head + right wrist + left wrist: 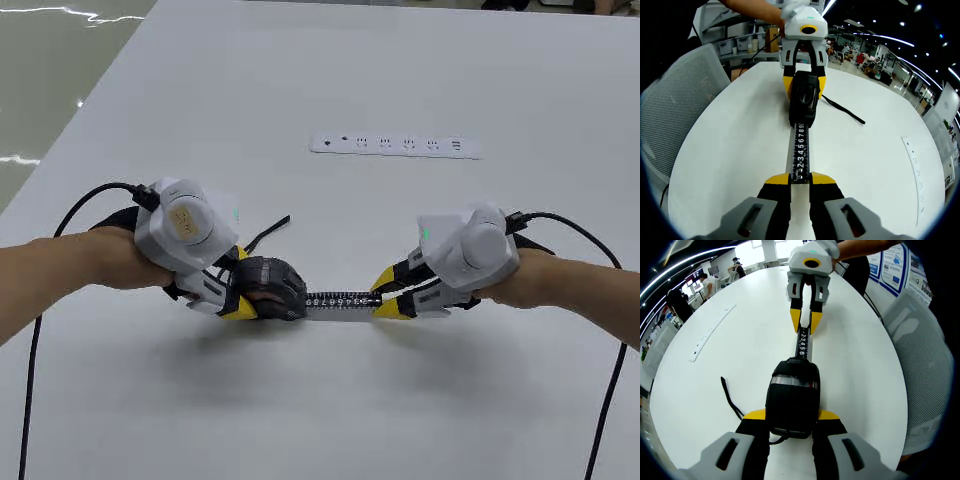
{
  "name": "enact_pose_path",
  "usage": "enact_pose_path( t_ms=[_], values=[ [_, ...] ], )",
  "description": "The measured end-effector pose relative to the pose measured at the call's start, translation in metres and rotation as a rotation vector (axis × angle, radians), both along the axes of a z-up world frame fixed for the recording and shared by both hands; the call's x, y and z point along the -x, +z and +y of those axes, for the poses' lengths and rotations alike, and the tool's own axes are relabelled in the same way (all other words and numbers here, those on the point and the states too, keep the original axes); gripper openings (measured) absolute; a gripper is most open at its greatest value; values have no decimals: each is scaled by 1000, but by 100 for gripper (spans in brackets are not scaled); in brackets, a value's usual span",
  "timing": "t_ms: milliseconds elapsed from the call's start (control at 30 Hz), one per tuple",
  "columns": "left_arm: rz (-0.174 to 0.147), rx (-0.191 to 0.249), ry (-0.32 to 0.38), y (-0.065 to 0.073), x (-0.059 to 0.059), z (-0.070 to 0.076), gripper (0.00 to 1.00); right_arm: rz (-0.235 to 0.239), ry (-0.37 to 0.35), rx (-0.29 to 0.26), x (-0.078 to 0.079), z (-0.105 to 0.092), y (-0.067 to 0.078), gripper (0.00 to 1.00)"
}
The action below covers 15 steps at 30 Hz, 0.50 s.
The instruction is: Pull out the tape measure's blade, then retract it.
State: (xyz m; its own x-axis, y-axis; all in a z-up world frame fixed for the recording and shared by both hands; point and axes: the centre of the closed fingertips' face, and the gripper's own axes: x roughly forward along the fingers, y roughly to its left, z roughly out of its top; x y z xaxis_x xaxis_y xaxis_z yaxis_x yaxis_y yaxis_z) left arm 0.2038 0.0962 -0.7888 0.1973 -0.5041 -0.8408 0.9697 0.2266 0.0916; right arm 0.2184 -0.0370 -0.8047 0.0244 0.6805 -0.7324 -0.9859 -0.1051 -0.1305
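Observation:
A black tape measure case (270, 289) sits just above the white table, and my left gripper (241, 296) is shut on it; the case (792, 397) lies between the yellow-tipped jaws in the left gripper view. A short length of blade (340, 300) with black numerals runs from the case to my right gripper (385, 294), which is shut on the blade's end. In the right gripper view the blade (800, 152) leads from the gripper (800, 179) to the case (804, 100). A black wrist strap (842, 109) trails from the case.
A white power strip (395, 146) lies flat further back on the table (300, 80). Black cables (30, 370) hang from both grippers toward the near edge. A grey mesh chair (920, 365) stands beside the table. People stand far off in the room.

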Motion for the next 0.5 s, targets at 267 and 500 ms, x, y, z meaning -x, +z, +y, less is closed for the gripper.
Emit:
enact_pose_path(
  t_ms=[267, 500],
  values=[
    [2, 2, -1, 1, 1, -1, 27, 0, -2, 3, 0, -4, -1, 12],
    [4, 1, -4, 0, 1, -1, 27, 3, -6, 2, 2, -7, -1, 12]
  ],
)
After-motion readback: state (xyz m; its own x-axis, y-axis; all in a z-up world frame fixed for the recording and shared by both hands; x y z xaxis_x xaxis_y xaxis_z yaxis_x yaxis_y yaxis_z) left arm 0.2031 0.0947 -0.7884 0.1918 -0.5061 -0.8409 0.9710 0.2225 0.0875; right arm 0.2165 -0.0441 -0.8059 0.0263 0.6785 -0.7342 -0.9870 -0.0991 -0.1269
